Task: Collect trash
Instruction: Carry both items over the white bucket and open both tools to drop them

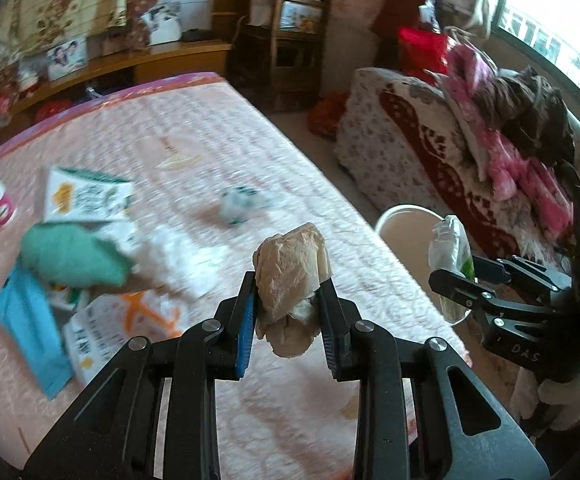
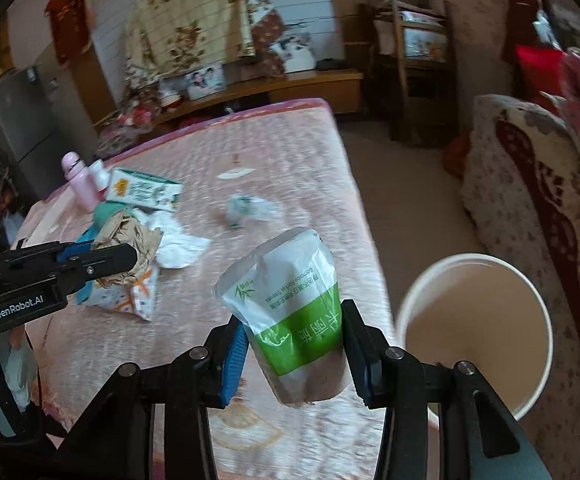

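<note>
Left wrist view: left gripper (image 1: 290,312) clenched on crumpled paper wad (image 1: 292,280), frame centre; light, soft, squashy. Right gripper (image 2: 294,344) grasps tissue packet (image 2: 294,312) mid-body; slick film, may slip. Bin (image 2: 474,332) lower right.

A pale pink quilted table cover (image 1: 194,152) with a purple border carries most of the colour. On it, the crumpled paper wad (image 1: 290,280) is beige, the tissue pack (image 2: 294,312) white with a green band, the carton (image 1: 86,196) white and green, the cloth (image 1: 70,256) teal, the bottle (image 2: 78,180) pink. Beside the cover, the bucket (image 2: 478,332) is white-rimmed and tan inside.
</note>
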`<state>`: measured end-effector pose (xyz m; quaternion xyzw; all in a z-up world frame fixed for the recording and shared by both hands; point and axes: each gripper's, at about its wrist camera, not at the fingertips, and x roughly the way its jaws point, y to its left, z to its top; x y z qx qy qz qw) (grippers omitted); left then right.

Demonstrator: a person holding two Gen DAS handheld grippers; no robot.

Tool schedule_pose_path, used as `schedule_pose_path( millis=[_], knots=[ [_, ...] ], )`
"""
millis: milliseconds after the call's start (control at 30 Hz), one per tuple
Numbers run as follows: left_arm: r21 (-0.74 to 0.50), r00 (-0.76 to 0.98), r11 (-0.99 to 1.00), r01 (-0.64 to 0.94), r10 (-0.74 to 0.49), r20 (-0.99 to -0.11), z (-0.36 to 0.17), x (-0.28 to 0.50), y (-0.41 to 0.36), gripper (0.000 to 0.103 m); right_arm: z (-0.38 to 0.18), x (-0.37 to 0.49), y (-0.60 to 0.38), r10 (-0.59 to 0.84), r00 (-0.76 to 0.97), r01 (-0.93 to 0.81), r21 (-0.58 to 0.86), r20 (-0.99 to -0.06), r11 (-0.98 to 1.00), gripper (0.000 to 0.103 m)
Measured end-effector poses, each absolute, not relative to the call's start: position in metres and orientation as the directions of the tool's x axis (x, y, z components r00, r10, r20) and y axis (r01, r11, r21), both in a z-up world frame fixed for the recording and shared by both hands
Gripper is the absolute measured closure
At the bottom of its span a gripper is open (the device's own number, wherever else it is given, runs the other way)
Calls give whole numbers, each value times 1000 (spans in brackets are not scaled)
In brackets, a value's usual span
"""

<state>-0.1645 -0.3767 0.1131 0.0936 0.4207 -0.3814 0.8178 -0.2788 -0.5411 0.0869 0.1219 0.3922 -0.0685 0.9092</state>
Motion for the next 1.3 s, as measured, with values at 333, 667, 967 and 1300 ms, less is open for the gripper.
schedule_pose_path(
  millis=[333,667,967,1300],
  knots=[
    [-206,267,612,764,-590,-762,107,-177,-441,77,81,-308,-597,-125,665,356,165,-736,920,61],
    [-278,150,536,797,-622,-769,90,-193,-510,76,62,-340,-661,-226,601,514,154,-767,844,61],
    [-308,110,501,809,-643,-758,80,-200,-548,76,42,-350,-699,-254,554,598,167,-793,784,61],
    [-381,79,481,789,-696,-714,74,-196,-552,37,41,-356,-713,-317,552,649,159,-771,744,25]
  ],
)
